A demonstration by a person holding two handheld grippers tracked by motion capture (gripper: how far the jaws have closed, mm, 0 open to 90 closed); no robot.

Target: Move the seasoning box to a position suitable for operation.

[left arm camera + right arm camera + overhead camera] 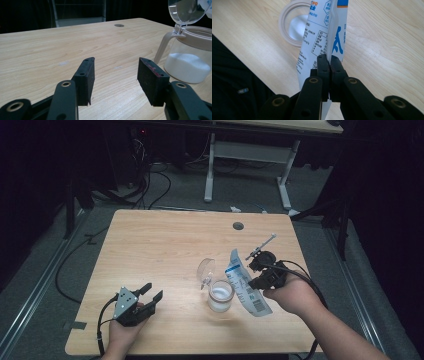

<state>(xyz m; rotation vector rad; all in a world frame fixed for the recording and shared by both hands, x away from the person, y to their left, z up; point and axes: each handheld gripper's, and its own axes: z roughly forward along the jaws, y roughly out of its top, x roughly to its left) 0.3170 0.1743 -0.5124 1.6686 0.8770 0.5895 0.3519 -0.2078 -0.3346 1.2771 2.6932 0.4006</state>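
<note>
A pale wooden worktop (165, 250) carries the work, its far edge marked by a small round hole (238, 226). Toward the near right stands a clear jar (221, 296) with a beige rim, part filled with white powder, its transparent hinged lid (205, 271) tipped up and open on the far-left side. Just right of the jar, a white pouch (245, 282) printed in blue is held tilted above the worktop (its upper end lies by the jar's mouth in the right gripper view). The pouch is pinched near one end by the right gripper (261, 270), whose jaws are pressed together on the thin film. The left gripper (150, 296) is held low at the near left, well apart from the jar, its jaws standing apart with nothing between them.
</note>
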